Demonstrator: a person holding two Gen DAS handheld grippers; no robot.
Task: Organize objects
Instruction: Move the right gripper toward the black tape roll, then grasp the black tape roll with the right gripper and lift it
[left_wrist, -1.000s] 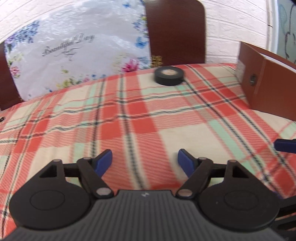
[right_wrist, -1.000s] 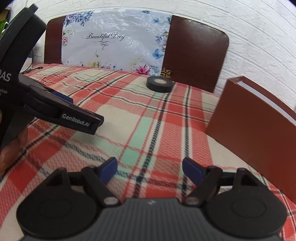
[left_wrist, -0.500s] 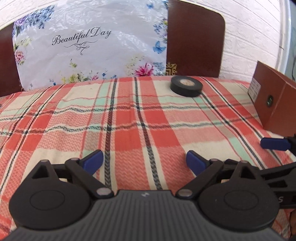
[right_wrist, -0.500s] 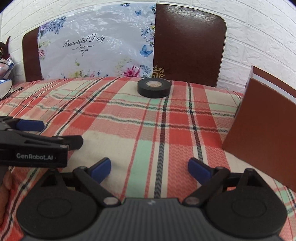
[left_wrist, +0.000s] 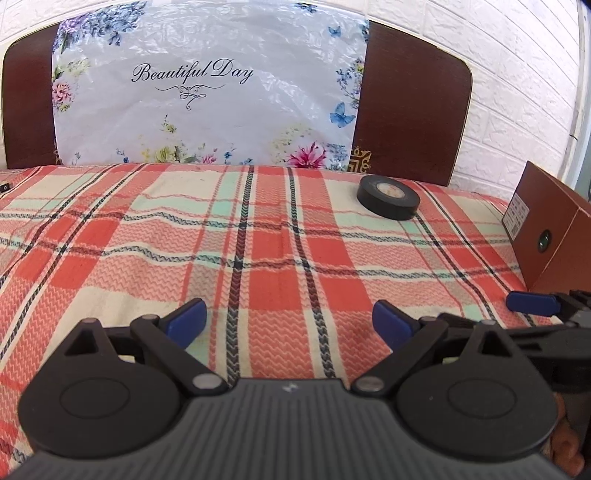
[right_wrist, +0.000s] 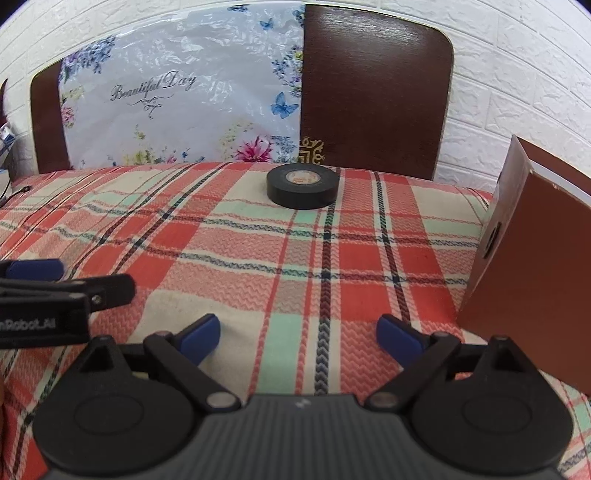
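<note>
A black roll of tape (left_wrist: 388, 197) (right_wrist: 303, 186) lies flat on the plaid tablecloth (left_wrist: 258, 240) near the table's far edge. A brown cardboard box (left_wrist: 554, 236) (right_wrist: 528, 280) stands at the right. My left gripper (left_wrist: 288, 319) hovers low over the cloth, open, with nothing between its blue pads, and the tape is far ahead to its right. My right gripper (right_wrist: 299, 332) is open and empty too, with the tape straight ahead and the box close on its right. Each gripper's blue fingertip (left_wrist: 532, 302) (right_wrist: 33, 269) shows at the edge of the other's view.
A dark brown chair back (right_wrist: 373, 88) stands behind the table, half covered by a floral plastic bag (left_wrist: 207, 92) printed "Beautiful Day". A white brick wall (right_wrist: 517, 74) is behind it. A thin cable end (right_wrist: 22, 190) lies at the far left.
Both grippers' jaws have spread wider. Both views have rolled level. The two grippers now sit side by side, and the tape has come nearer in the right wrist view.
</note>
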